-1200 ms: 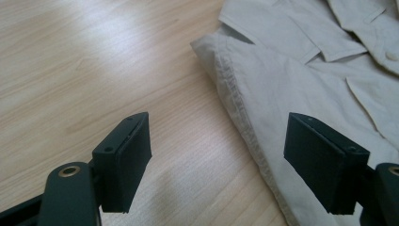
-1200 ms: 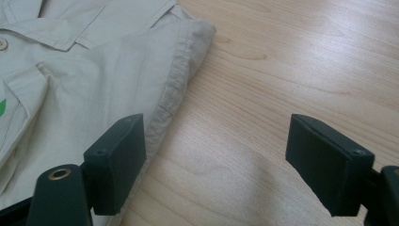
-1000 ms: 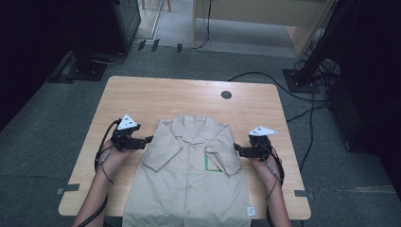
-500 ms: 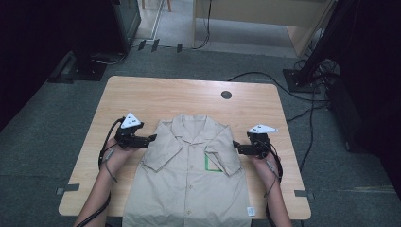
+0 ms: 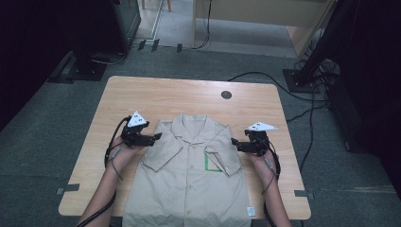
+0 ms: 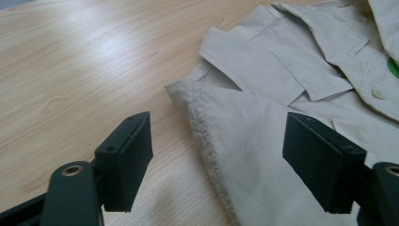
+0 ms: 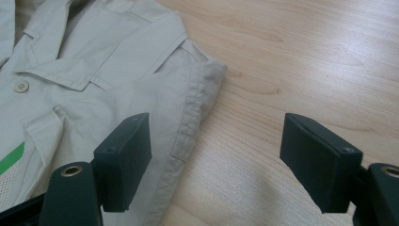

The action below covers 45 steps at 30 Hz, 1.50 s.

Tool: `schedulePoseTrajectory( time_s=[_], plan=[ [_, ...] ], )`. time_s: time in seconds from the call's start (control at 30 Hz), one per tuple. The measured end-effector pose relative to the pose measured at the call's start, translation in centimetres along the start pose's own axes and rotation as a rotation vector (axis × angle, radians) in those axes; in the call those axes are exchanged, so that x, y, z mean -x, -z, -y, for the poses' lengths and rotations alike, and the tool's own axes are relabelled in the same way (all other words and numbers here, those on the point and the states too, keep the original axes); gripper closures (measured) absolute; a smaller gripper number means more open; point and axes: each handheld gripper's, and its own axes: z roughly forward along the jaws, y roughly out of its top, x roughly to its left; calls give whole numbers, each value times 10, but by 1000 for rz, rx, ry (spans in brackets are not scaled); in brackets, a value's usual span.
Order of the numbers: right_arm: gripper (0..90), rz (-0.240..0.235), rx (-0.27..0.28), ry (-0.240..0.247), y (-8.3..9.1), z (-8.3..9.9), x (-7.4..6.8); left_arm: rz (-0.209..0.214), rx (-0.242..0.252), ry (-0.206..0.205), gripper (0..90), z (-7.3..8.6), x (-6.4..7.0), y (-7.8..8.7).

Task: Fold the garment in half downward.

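We are holding the left gripper with its jaws spread wide and gripping nothing, aiming it at the left shoulder seam of the beige shirt. The right gripper is also standing released, straddling the right shoulder edge. The shirt is lying flat and face up on the near half of the wooden table, collar toward the far side, sleeves folded in. We are judging that both shoulders are being approached together, so the fabric lifts evenly.
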Motion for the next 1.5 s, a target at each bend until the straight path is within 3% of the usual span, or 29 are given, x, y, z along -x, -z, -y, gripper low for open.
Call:
schedulePoseTrajectory(
  time_s=[0.6,1.03,1.1,1.5],
  plan=[
    [320,4,20,15,-9,-10,-3,-24,1,-12,251,-4,2,-13],
    [327,2,31,7,-19,-14,-3,-13,2,-19,252,-7,2,-21],
    [327,5,29,7,-20,-15,-3,-11,6,-25,296,-7,3,-22],
    [370,-9,14,5,-32,-18,-5,-32,-13,-21,316,-7,2,-31]
  ],
)
